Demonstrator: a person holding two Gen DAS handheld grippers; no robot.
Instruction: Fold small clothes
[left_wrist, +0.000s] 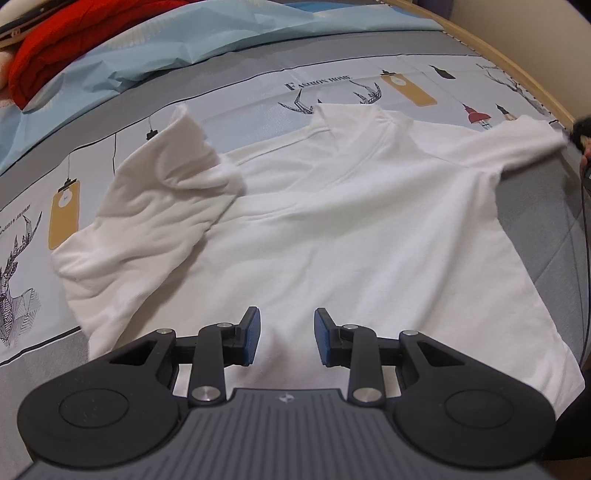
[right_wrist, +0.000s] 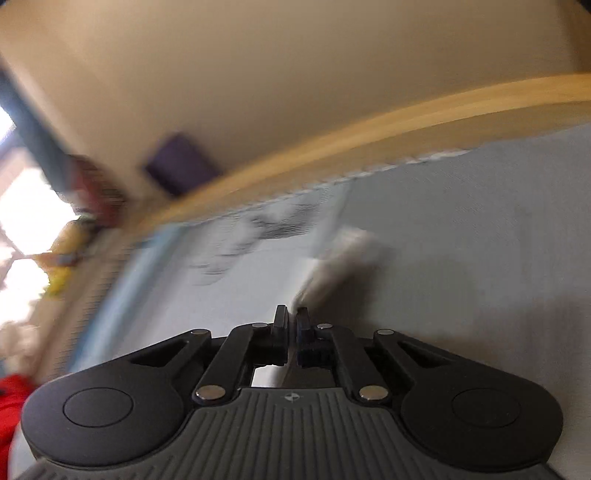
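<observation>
- left gripper (left_wrist: 286, 336) hangs over the bottom hem of the white shirt (left_wrist: 332, 229), jaws spread apart with nothing between them
- shirt lies flat on the printed bedsheet (left_wrist: 229, 96), one sleeve folded in at 10 o'clock
- right gripper (right_wrist: 291, 319) is pressed together, pinching the other sleeve's cuff (right_wrist: 340, 258) at 2 o'clock, picture's blurry

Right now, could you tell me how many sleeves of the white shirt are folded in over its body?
1: the left sleeve is folded over the white shirt; the right sleeve stretches outward, its cuff in the right gripper.
</observation>
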